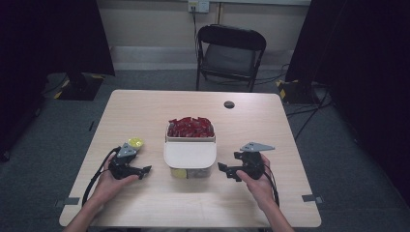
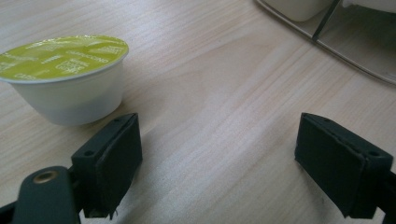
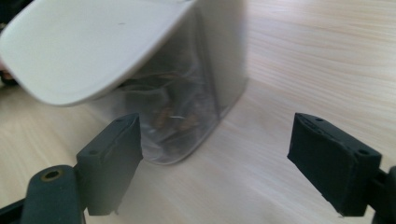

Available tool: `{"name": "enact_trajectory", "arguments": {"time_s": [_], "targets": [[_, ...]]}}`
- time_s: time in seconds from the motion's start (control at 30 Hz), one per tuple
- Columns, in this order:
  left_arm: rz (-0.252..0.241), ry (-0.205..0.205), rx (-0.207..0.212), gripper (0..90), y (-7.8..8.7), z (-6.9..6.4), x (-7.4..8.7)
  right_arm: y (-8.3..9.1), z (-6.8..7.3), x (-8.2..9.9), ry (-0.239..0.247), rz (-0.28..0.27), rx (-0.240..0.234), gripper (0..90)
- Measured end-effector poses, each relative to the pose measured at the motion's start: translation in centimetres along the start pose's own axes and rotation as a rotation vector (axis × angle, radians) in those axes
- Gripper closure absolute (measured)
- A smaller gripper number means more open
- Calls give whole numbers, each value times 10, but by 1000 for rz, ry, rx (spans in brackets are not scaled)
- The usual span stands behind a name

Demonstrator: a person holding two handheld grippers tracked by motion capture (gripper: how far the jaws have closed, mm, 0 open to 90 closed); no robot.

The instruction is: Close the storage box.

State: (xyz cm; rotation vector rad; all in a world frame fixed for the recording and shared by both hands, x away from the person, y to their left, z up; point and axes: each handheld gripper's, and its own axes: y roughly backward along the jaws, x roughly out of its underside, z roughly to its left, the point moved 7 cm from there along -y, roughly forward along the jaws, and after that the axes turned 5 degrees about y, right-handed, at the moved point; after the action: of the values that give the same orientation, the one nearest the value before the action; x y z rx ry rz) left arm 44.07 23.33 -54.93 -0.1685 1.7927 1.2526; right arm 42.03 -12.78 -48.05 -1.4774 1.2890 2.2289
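A light wooden bench stands on grey carpet. At twelve o'clock, a black folding chair faces a beige wall; dark curtains hang at ten and two.

Lab-style recording room

Bare wooden table on grey carpet, black curtains both sides, stand bases with hazard tape, folding chair, wall socket, loose cables on floor

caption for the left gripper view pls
Open left gripper low over the wooden table, beside a green-lidded white capsule.
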Motion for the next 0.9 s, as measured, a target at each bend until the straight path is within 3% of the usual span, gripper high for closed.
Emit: {"name": "enact_trajectory", "arguments": {"time_s": [0.3,0.5,0.6,0.7,0.77,0.9], "targets": [[0,0,0,144,0,0,0,8,-46,9,-75,-13,137,150],[-4,-1,0,143,0,0,0,5,-67,20,-122,18,174,151],[-3,-1,1,143,0,0,0,4,-73,24,-128,33,191,152],[-1,-3,1,144,0,0,0,4,-88,34,-108,72,263,166],[-1,-1,2,144,0,0,0,4,-91,37,-116,76,265,166],[2,-3,1,144,0,1,0,6,-105,47,-118,119,319,164]]}}
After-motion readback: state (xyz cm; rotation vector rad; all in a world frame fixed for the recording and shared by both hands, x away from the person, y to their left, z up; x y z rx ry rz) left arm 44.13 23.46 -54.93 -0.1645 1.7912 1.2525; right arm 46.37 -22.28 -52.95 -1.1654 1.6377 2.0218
